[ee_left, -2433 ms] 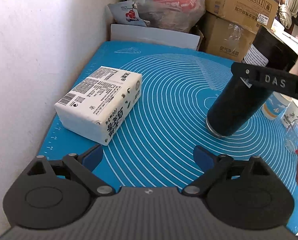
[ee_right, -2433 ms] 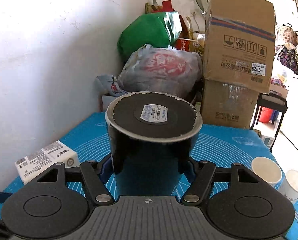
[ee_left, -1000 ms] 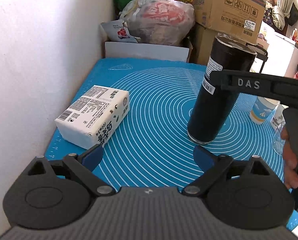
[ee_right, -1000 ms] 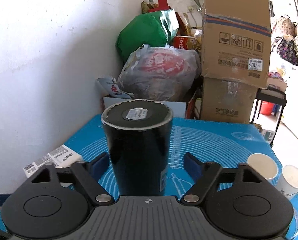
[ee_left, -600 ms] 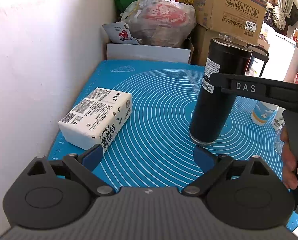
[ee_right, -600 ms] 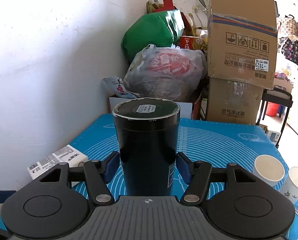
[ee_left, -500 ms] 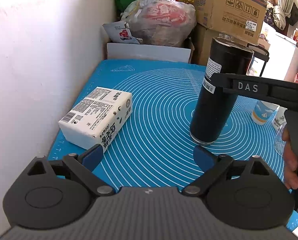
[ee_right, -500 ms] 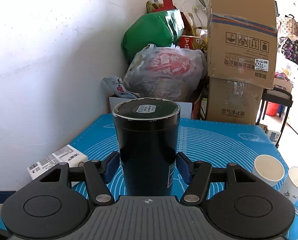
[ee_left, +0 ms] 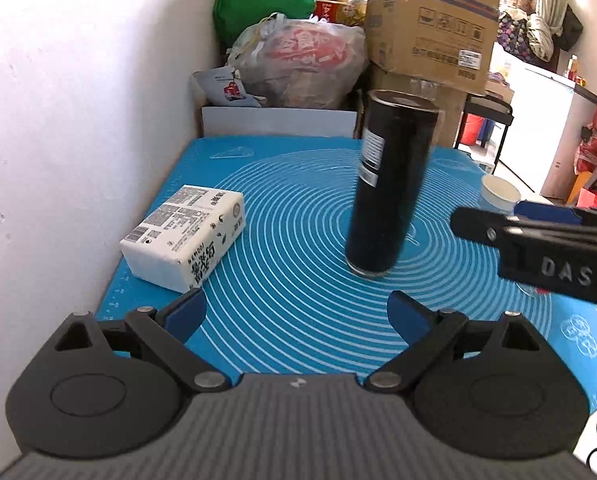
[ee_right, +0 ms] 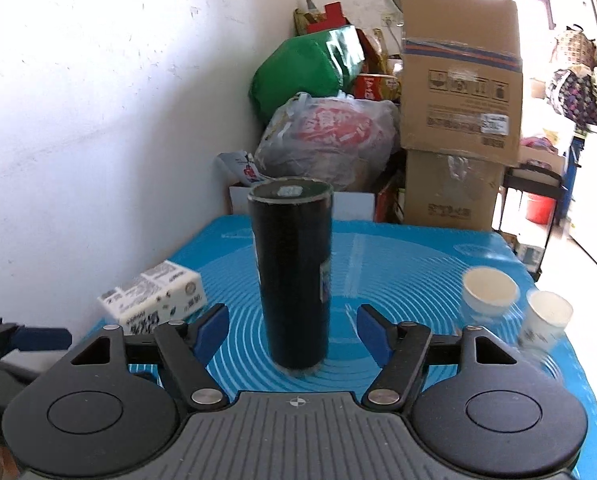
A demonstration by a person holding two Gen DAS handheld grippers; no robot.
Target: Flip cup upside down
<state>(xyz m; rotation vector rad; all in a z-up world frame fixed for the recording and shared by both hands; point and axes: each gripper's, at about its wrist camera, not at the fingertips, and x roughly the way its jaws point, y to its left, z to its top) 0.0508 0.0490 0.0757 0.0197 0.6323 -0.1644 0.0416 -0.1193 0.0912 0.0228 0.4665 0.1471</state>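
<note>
On the blue mat (ee_right: 418,248), the black tumbler (ee_right: 292,276) stands inverted, apart from the right gripper (ee_right: 292,330), whose fingers are spread; the left gripper (ee_left: 296,314) is likewise spread.

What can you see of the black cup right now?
The black cup is a tall, glossy dark cylinder that looks like metal. It stands upside down on the blue mat, its flat base up with a small sticker in the middle, and a label strip runs down its side. Nothing grips it: the right gripper is open, fingers clear on both sides. The tissue pack lies apart.
</note>
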